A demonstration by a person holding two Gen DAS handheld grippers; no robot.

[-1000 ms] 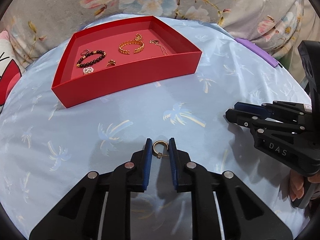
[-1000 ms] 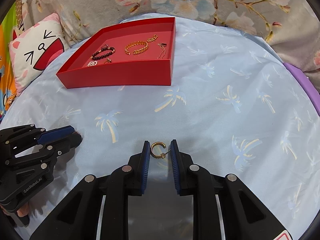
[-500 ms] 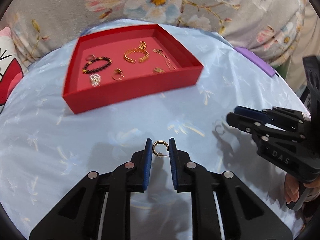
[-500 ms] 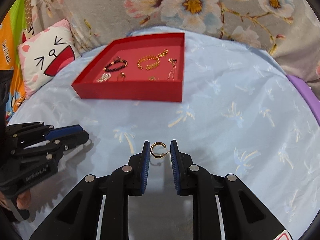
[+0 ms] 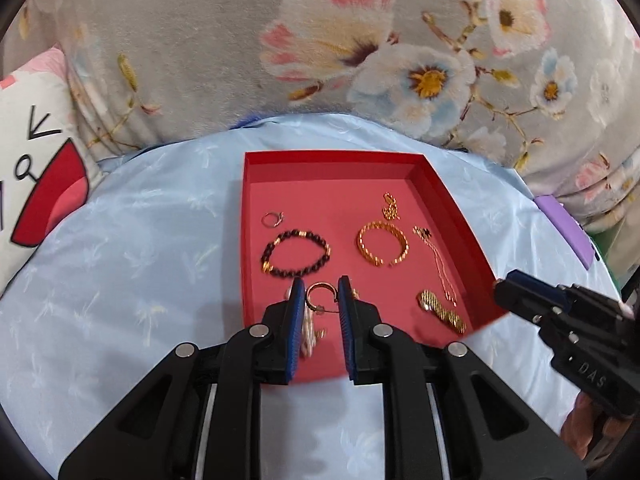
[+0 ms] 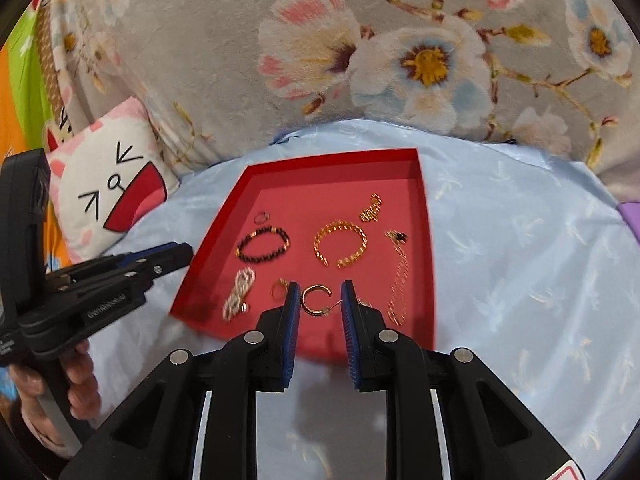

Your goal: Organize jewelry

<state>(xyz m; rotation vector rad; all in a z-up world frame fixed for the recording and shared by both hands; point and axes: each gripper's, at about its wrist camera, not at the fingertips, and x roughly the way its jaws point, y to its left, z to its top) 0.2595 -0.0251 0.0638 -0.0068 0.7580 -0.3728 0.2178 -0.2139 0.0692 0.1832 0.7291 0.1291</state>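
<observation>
From the left wrist view, the left claw (image 5: 319,295) is pinching a gold hoop earring (image 5: 319,290) between its blue pads, hovering over the near edge of the red tray (image 5: 452,216). Just ahead of it lie the dark bead bracelet (image 5: 296,254) and, ahead to the right, the gold chain bracelet (image 5: 383,243), so I'd guess it's picking a free spot to drop into.

From the right wrist view, the right claw (image 6: 320,300) grips its own hoop earring (image 6: 316,298) over the tray too. A thin gold chain (image 6: 400,276) sits just right of it. Holding them by the edges probably keeps such tiny hoops from slipping.
</observation>
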